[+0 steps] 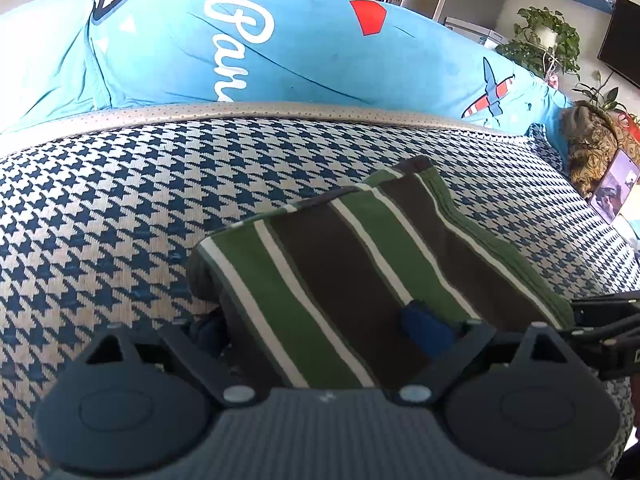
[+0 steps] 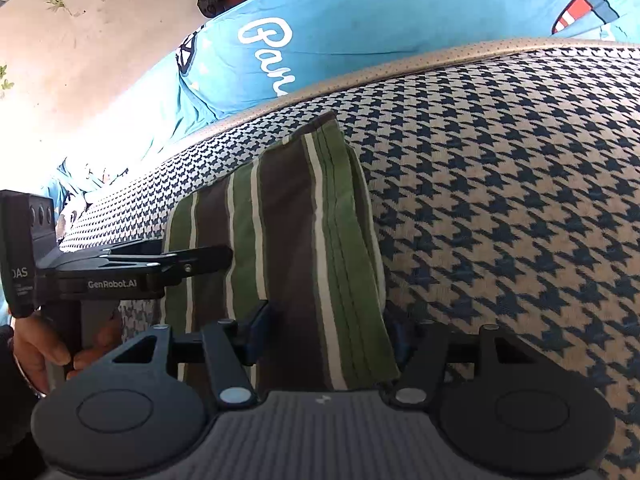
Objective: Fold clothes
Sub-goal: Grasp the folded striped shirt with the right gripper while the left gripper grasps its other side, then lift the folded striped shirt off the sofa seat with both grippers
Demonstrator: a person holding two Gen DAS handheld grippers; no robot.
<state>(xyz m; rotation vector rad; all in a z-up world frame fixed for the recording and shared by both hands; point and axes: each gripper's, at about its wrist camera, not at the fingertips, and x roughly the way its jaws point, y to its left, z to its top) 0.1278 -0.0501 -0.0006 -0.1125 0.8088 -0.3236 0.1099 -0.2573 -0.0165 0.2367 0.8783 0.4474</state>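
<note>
A folded garment with green, brown and white stripes (image 1: 360, 256) lies on a houndstooth-covered seat (image 1: 100, 220). My left gripper (image 1: 320, 332) stands open astride its near edge: one blue pad (image 1: 426, 330) rests on top of the cloth, the other is half hidden at its left side. In the right wrist view the garment (image 2: 288, 232) runs away from me. My right gripper (image 2: 328, 340) is open, its fingers on either side of the garment's near end. The left gripper (image 2: 168, 264) shows at the left, over the garment's left edge.
A bright blue cloth with white lettering (image 1: 280, 48) covers the backrest behind the seat. A phone (image 1: 614, 184) leans at the seat's far right end. Plants (image 1: 548, 40) and a dark screen (image 1: 624, 40) stand beyond. A hand (image 2: 36, 352) holds the left gripper.
</note>
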